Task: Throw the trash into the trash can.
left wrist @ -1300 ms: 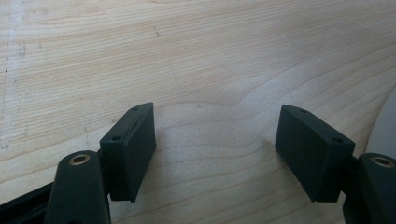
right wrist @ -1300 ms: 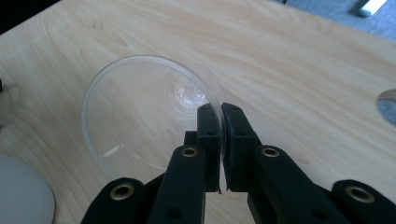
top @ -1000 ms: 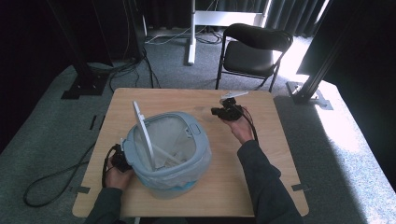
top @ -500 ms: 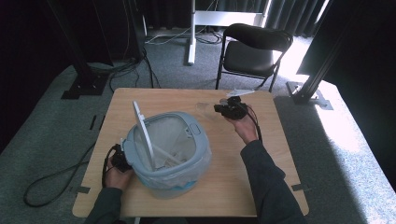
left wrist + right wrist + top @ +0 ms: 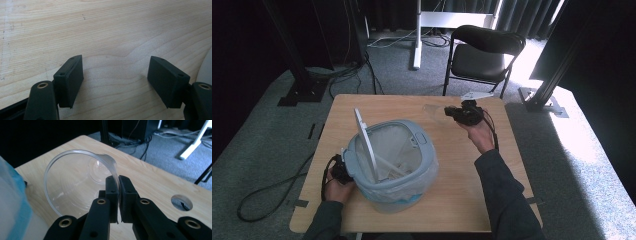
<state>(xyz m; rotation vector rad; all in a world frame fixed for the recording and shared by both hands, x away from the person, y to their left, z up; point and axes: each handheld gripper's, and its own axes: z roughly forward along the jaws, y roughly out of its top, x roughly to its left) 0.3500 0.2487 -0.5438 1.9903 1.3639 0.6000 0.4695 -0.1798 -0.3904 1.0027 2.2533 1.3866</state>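
Note:
A clear plastic cup (image 5: 75, 182) hangs in the air, pinched by its rim wall between the jaws of my right gripper (image 5: 118, 185), which is shut on it. From above, the cup (image 5: 433, 111) and right gripper (image 5: 451, 113) are over the table's far right part. A pale blue bin (image 5: 392, 167) with a white liner and an upright swing lid (image 5: 364, 140) stands at the front left. My left gripper (image 5: 115, 75) is open over bare wood, held low beside the bin's left side (image 5: 341, 172).
The wooden table (image 5: 452, 195) has a round cable hole (image 5: 181, 202) near the right gripper. A black chair (image 5: 484, 50) stands beyond the far edge, with cables and stand legs on the grey carpet around it.
My right gripper has risen off the table with the clear cup and drifted slightly right. The left hand and the bin have stayed put.

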